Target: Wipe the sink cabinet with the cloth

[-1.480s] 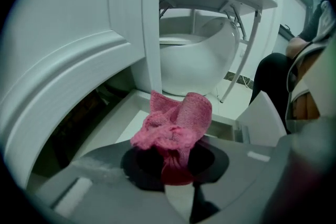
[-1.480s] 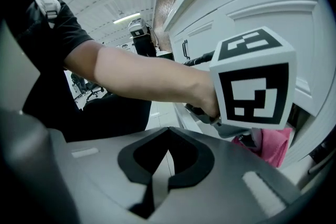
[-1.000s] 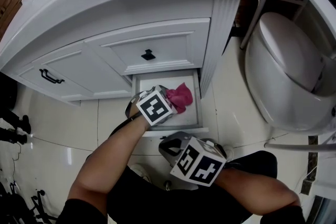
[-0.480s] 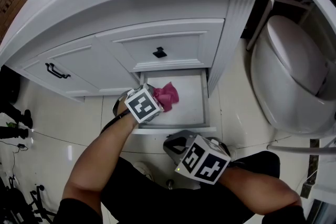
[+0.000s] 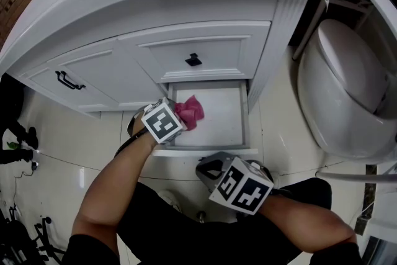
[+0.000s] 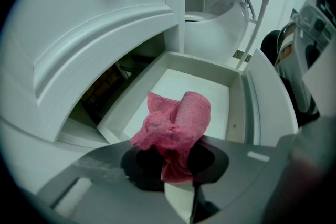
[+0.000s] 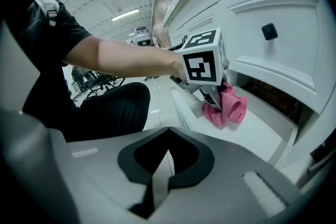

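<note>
Left gripper (image 5: 178, 116) (image 6: 173, 164): jaws clamped on pink cloth (image 5: 190, 111) (image 6: 176, 123). A fold of it is pinched between the pads, and the rest bulges out past the tips in a crumpled bunch. Cloth sits inside the open bottom drawer (image 5: 205, 150) (image 6: 212, 84) of the white sink cabinet (image 5: 211, 46), hard by the drawer's left wall; in the right gripper view the cloth (image 7: 227, 107) lies down on the drawer floor. Drawer floor is bare from the cloth across to the right wall and forward to the front rim. The upper drawer front with its black knob (image 5: 193, 59) overhangs the back edge. Right gripper (image 5: 208, 170) (image 7: 156, 186): jaws together, nothing between them, held in front of the drawer's front rim, apart from the cloth. Toilet (image 5: 347, 90) stands near the cabinet's right side.
</note>
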Demonstrator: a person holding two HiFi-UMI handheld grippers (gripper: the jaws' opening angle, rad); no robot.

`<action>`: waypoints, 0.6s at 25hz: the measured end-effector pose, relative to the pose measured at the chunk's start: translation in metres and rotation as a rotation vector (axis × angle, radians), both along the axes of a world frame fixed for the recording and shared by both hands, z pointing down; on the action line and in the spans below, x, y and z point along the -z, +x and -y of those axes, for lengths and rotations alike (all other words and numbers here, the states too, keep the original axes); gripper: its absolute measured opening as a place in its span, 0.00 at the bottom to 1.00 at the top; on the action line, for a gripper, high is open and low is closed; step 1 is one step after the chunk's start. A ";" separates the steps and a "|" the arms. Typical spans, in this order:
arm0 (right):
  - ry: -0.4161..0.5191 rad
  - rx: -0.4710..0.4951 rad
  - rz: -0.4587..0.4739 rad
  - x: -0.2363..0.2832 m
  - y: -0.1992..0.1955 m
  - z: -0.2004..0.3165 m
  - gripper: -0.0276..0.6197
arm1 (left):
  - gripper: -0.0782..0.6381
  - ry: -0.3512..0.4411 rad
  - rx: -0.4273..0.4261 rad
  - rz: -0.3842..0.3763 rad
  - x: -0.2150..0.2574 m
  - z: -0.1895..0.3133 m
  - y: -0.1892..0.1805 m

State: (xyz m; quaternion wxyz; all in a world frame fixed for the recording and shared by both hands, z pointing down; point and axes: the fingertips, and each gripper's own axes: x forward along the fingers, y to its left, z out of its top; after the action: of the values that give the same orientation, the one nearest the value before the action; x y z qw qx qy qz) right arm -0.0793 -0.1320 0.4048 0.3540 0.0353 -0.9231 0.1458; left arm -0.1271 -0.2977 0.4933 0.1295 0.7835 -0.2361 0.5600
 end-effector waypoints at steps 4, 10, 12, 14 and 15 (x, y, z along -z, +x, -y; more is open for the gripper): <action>0.001 -0.004 0.000 0.000 0.001 0.000 0.05 | 0.23 -0.003 0.003 0.001 -0.001 0.001 0.000; 0.002 -0.004 -0.001 0.000 0.002 -0.001 0.05 | 0.23 0.005 -0.002 -0.036 0.007 0.000 0.014; 0.003 0.007 0.004 0.001 0.000 -0.003 0.05 | 0.23 0.013 -0.027 -0.097 0.014 -0.001 0.037; 0.002 0.017 0.005 0.002 -0.002 -0.006 0.05 | 0.23 0.000 -0.070 -0.152 0.018 -0.008 0.064; 0.004 0.023 0.006 0.002 -0.003 -0.007 0.05 | 0.23 -0.016 -0.100 -0.171 0.019 -0.012 0.079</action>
State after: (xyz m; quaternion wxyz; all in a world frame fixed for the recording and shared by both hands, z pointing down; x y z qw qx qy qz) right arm -0.0822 -0.1245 0.4026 0.3527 0.0250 -0.9249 0.1401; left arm -0.0484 -0.2854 0.4748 0.1273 0.8383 -0.1804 0.4985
